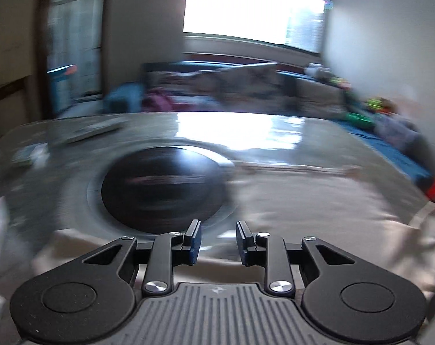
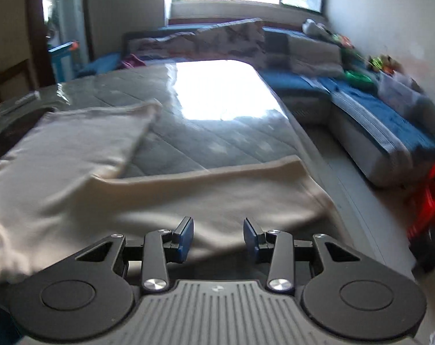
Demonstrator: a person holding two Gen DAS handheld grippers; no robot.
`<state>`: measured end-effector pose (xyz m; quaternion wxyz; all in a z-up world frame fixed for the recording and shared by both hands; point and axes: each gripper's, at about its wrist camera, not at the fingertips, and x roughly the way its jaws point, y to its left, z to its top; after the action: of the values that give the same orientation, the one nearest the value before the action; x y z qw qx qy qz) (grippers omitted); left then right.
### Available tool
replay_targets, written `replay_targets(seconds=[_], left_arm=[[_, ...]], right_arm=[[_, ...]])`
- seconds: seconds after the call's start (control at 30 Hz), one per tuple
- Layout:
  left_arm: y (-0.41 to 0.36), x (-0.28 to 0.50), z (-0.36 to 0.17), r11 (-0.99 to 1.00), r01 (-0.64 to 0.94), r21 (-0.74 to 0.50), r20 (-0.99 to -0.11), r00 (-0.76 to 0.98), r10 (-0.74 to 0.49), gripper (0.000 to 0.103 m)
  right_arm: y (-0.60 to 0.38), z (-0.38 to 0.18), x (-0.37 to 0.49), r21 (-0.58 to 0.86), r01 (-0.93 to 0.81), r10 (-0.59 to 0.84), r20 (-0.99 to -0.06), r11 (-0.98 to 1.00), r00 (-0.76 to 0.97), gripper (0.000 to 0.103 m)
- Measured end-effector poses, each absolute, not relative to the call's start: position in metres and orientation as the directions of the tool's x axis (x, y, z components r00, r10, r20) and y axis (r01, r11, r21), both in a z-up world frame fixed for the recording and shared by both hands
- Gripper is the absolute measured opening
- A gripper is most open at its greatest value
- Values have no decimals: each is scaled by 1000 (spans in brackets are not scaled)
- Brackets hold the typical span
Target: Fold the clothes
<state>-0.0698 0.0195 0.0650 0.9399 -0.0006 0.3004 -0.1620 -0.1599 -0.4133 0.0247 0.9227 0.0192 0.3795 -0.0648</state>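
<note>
Although the left view is smeared, you can make out the grey table [image 2: 217,132], glossy under window glare, with a dark round disc [image 1: 162,187] set into it. Across its near end lies the cream garment [image 2: 165,198], spread fairly flat: one broad panel runs out toward the table's right edge, and another part [image 2: 82,141], a sleeve or a leg, I cannot tell which, angles away to the left. Whether any of it is already folded over, the pictures do not settle.

It looks like a soft, light knit, limp, so expect it to sag and drag rather than hold shape; on that slick top it will likely slide if you pull sideways. Take it at a hem or corner, where the edge is thicker, such as the far right corner [image 2: 299,159], and pinch both layers.

Your right gripper [image 2: 218,234] hovers over the near edge, jaws apart, holding nothing. Your left gripper [image 1: 218,237] is likewise parted and empty.
</note>
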Motion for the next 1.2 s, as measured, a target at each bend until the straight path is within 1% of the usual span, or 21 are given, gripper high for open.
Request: replay_targets(seconds=[0.1, 0.2, 0.33, 0.47, 0.6, 0.83, 1.0, 1.13, 1.17, 1.2], left_arm=[[-17, -74, 61, 902, 417, -112, -573, 714, -401, 28], [-49, -78, 54, 855, 508, -106, -594, 657, -465, 27], [-77, -95, 43, 779, 622, -79, -621, 580, -527, 27], [-87, -117, 27, 715, 697, -53, -658, 515, -550, 27], [-92, -133, 21, 687, 727, -1, -662, 514, -546, 27], [-95, -116, 45, 708, 705, -35, -628, 536, -565, 28], [-107, -109, 48, 708, 704, -52, -632, 526, -569, 28], [-119, -105, 48, 701, 711, -53, -639, 515, -572, 29], [-123, -104, 48, 699, 714, -52, -640, 513, -572, 29], [-127, -103, 48, 695, 717, -50, -640, 511, -574, 29]], right_arm=[[-420, 22, -165, -9, 153, -115, -700, 988, 704, 39], [-426, 23, -168, -12, 170, -131, -692, 985, 710, 39], [-429, 29, -169, -9, 186, -143, -679, 982, 720, 39], [-438, 30, -169, 3, 223, -162, -673, 975, 722, 39], [-450, 28, -167, 20, 271, -190, -666, 962, 721, 39], [-468, 31, -162, 44, 342, -235, -645, 938, 727, 39], [-476, 23, -157, 52, 388, -263, -650, 920, 713, 39], [-479, 16, -158, 74, 405, -267, -642, 911, 719, 30], [-479, 16, -159, 73, 404, -269, -638, 912, 722, 17], [-480, 16, -159, 84, 405, -265, -634, 910, 727, 9]])
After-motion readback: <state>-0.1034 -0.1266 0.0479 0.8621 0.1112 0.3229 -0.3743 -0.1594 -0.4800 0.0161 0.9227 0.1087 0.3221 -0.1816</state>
